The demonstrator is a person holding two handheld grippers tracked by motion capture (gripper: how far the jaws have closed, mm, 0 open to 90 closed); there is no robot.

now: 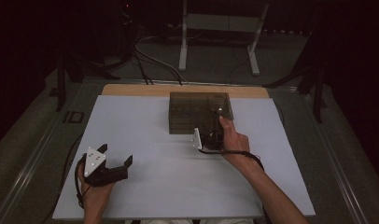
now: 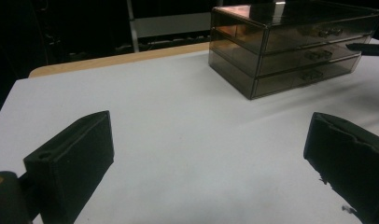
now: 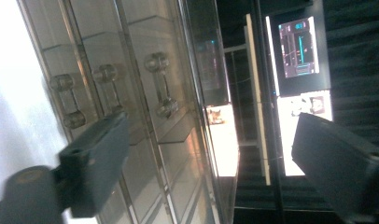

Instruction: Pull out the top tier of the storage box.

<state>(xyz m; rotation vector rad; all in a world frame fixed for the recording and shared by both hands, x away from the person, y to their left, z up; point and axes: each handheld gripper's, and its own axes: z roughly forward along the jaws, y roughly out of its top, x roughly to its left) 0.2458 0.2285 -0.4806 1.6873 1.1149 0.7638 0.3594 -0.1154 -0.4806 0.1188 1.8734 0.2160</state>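
A smoky see-through box with three drawers [image 1: 200,112] stands on the white table top [image 1: 145,140] at the far middle. My right gripper [image 1: 210,134] is right at the box's front, rolled onto its side, with a finger of the hand resting on the box's top edge. In the right gripper view its jaws [image 3: 211,140] stand wide apart, with nothing pressed between them and the three clear drawer handles [image 3: 108,88] just ahead. My left gripper [image 1: 116,154] rests at the near left, open and empty [image 2: 208,135], looking towards the drawer box [image 2: 290,44].
A wooden board edge [image 1: 185,90] runs along the table's far side. Beyond it are a white stand's legs [image 1: 220,37] and cables [image 1: 150,65] on the floor. A lit screen [image 3: 298,46] glows past the box.
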